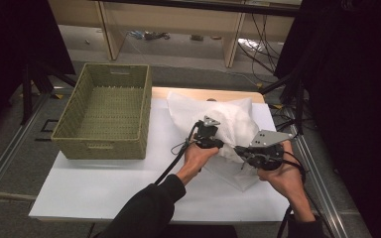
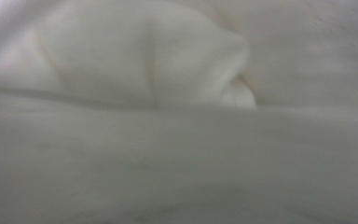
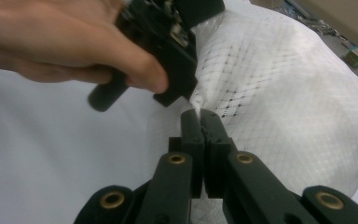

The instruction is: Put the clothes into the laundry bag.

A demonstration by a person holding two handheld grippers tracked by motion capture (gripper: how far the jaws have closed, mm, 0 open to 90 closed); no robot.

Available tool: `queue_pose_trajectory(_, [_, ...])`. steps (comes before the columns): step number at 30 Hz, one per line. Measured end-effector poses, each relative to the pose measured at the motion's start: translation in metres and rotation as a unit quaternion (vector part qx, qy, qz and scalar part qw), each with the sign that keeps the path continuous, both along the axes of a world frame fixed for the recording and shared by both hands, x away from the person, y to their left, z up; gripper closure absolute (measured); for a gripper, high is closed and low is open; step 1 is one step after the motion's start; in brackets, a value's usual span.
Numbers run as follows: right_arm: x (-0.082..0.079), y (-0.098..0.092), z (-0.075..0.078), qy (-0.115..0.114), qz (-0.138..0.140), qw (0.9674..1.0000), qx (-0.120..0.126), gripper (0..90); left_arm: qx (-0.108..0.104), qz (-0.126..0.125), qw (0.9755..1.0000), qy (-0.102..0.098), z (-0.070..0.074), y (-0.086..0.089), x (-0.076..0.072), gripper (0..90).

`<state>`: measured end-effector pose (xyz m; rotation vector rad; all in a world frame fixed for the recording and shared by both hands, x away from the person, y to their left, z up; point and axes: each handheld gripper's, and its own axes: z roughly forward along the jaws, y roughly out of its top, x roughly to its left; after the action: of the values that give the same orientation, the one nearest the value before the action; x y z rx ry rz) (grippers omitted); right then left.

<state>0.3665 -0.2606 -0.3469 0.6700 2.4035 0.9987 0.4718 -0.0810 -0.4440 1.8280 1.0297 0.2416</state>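
A puffy white cushion in a white mesh cover lies on the white table top, right of centre. My right gripper is shut, its jaw tips pinching a fold at the cover's near edge. In the high view the right gripper sits at the cushion's front right. My left gripper is pushed into the cushion's front left, and its jaws are buried in fabric. Soft white cloth lies right up against its camera. The left gripper, held in a hand, is just above my right jaws.
An empty green woven basket stands at the table's back left, overhanging the edge. Black stand legs and cables are beside the table's right side. A wooden shelf unit stands on the floor beyond.
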Motion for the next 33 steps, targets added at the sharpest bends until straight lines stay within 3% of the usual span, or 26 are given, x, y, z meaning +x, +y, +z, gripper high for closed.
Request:
queue_pose_trajectory(1, [0.001,-0.001,-0.002,0.002,-0.002,1.0,-0.002,90.0,0.026,0.003,0.9997,0.003,-0.01,0.002,0.006,77.3])
queue_pose_trajectory(2, [0.002,-0.001,-0.005,0.004,-0.003,1.0,-0.006,90.0,0.025,0.014,0.9994,0.016,-0.021,0.006,0.009,74.9])
queue_pose_trajectory(4, [0.004,0.0,-0.014,0.022,-0.008,0.9997,-0.012,90.0,0.006,0.012,0.9996,0.025,-0.027,0.014,0.006,69.5])
queue_pose_trajectory(6, [0.007,0.0,-0.02,0.027,-0.007,0.9995,-0.014,90.0,0.03,-0.018,0.9988,0.033,-0.024,0.019,-0.002,58.6])
queue_pose_trajectory(10, [0.009,-0.002,-0.017,0.018,-0.009,0.9997,-0.013,90.0,0.07,-0.059,0.9948,0.044,-0.01,0.03,-0.023,32.2])
queue_pose_trajectory(13, [0.01,-0.003,-0.016,0.023,-0.011,0.9996,-0.011,90.0,0.085,-0.086,0.9912,0.053,-0.002,0.031,-0.041,24.2])
queue_pose_trajectory(14, [0.011,-0.004,-0.016,0.015,-0.014,0.9997,-0.011,90.0,0.091,-0.093,0.9903,0.049,-0.002,0.029,-0.048,22.8])
queue_pose_trajectory(15, [0.01,-0.004,-0.016,0.022,-0.016,0.9996,-0.01,90.0,0.104,-0.102,0.9883,0.046,-0.003,0.027,-0.052,21.8])
queue_pose_trajectory(17, [0.011,-0.006,-0.018,0.018,-0.018,0.9997,-0.009,90.0,0.102,-0.113,0.9862,0.064,-0.01,0.018,-0.056,17.8])
queue_pose_trajectory(19, [0.011,-0.006,-0.02,0.028,-0.023,0.9993,-0.008,90.0,0.126,-0.109,0.9839,0.065,-0.017,0.011,-0.05,20.0])
queue_pose_trajectory(22, [0.011,-0.005,-0.022,0.032,-0.02,0.9992,-0.011,90.0,0.086,-0.071,0.9915,0.067,-0.026,-0.008,-0.038,30.7])
queue_pose_trajectory(23, [0.012,-0.006,-0.022,0.028,-0.018,0.9994,-0.012,90.0,0.084,-0.069,0.9926,0.055,-0.027,-0.012,-0.033,40.6])
queue_pose_trajectory(25, [0.012,-0.007,-0.022,0.03,-0.019,0.9993,-0.012,90.0,0.052,-0.05,0.9959,0.054,-0.027,-0.015,-0.024,67.0])
queue_pose_trajectory(26, [0.013,-0.008,-0.022,0.031,-0.015,0.9993,-0.012,90.0,0.043,-0.039,0.9974,0.044,-0.025,-0.015,-0.018,76.9])
queue_pose_trajectory(28, [0.012,-0.011,-0.021,0.028,-0.022,0.9993,-0.012,90.0,0.028,-0.013,0.9993,0.022,-0.017,-0.016,-0.009,81.1])
queue_pose_trajectory(30, [0.011,-0.012,-0.019,0.037,-0.022,0.9991,-0.001,90.0,0.003,0.01,0.9999,0.003,-0.01,-0.016,-0.001,81.8])
queue_pose_trajectory(31, [0.011,-0.012,-0.018,0.03,-0.02,0.9993,0.0,90.0,-0.001,0.015,0.9999,-0.003,-0.01,-0.017,0.003,81.7])
queue_pose_trajectory(33, [0.013,-0.013,-0.02,0.032,-0.026,0.9991,-0.004,90.0,0.026,0.001,0.9995,0.017,-0.02,-0.018,0.01,79.0])
